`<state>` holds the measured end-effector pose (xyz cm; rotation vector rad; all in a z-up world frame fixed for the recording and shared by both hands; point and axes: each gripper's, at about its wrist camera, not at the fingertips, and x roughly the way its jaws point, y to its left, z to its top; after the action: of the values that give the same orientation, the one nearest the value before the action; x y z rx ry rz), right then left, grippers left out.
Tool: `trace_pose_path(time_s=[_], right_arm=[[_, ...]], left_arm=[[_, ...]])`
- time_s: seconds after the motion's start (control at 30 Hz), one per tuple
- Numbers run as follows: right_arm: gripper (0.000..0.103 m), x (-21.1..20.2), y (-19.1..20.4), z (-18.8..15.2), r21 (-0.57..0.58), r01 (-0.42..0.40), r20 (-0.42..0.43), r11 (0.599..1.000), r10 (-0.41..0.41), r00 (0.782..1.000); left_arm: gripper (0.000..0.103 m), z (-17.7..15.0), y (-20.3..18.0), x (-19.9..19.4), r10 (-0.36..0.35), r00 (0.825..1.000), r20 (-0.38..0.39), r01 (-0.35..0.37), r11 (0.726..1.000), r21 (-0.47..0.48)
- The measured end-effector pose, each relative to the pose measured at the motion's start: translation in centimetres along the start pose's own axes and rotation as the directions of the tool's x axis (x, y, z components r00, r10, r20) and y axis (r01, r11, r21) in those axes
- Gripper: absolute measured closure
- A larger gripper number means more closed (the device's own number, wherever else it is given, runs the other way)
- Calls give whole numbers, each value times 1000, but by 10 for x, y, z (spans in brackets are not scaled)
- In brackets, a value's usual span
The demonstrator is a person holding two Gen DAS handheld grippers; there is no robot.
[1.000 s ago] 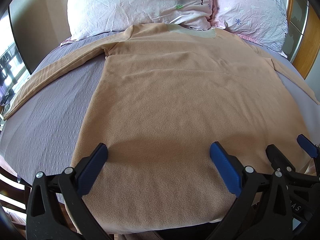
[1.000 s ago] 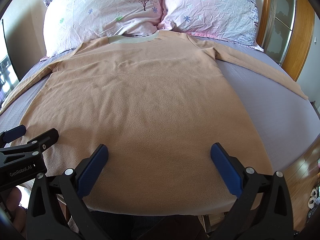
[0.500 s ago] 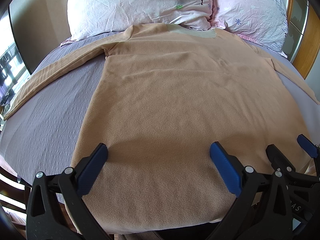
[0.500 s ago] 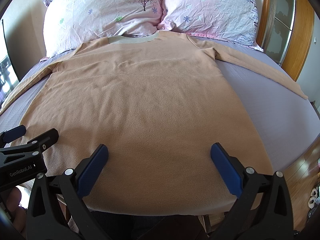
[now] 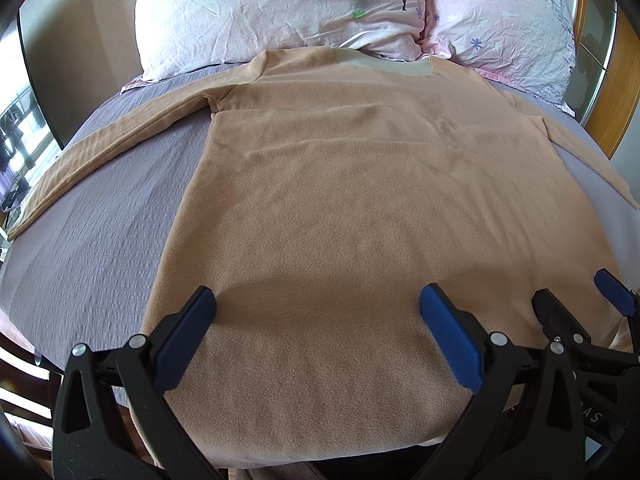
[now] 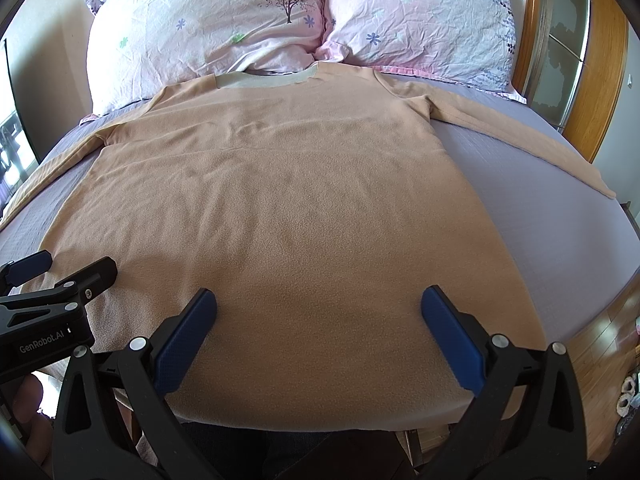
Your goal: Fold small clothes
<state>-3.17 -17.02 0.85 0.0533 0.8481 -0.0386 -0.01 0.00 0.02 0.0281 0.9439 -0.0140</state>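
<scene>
A tan long-sleeved fleece top (image 5: 360, 208) lies flat on the bed, neck toward the pillows, both sleeves spread out sideways; it also shows in the right wrist view (image 6: 288, 208). My left gripper (image 5: 318, 304) is open and empty, just above the hem's left half. My right gripper (image 6: 320, 300) is open and empty above the hem's right half. Each gripper shows at the edge of the other's view: the right one (image 5: 576, 300) and the left one (image 6: 60, 268).
The bed has a grey-purple sheet (image 5: 92, 248). Two floral pillows (image 6: 208, 20) lean at the head. A wooden headboard frame (image 6: 604, 60) stands at the right. The bed's near edge runs under the hem, with wooden floor (image 6: 600, 344) at lower right.
</scene>
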Motion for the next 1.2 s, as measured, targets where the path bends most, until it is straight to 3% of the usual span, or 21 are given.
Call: trace_pose_path(time_s=[1.0,1.2], right_arm=[[1,-1,-2,0,-4,-4,5,1000,4,1000],[1,2,-23,10,-5,-112,51,994,112,992]], left_arm=[[2,0,0,0,0,1000,1,0,1000,1],[2,0,3,1,-4,1000,14,4,1000,15]])
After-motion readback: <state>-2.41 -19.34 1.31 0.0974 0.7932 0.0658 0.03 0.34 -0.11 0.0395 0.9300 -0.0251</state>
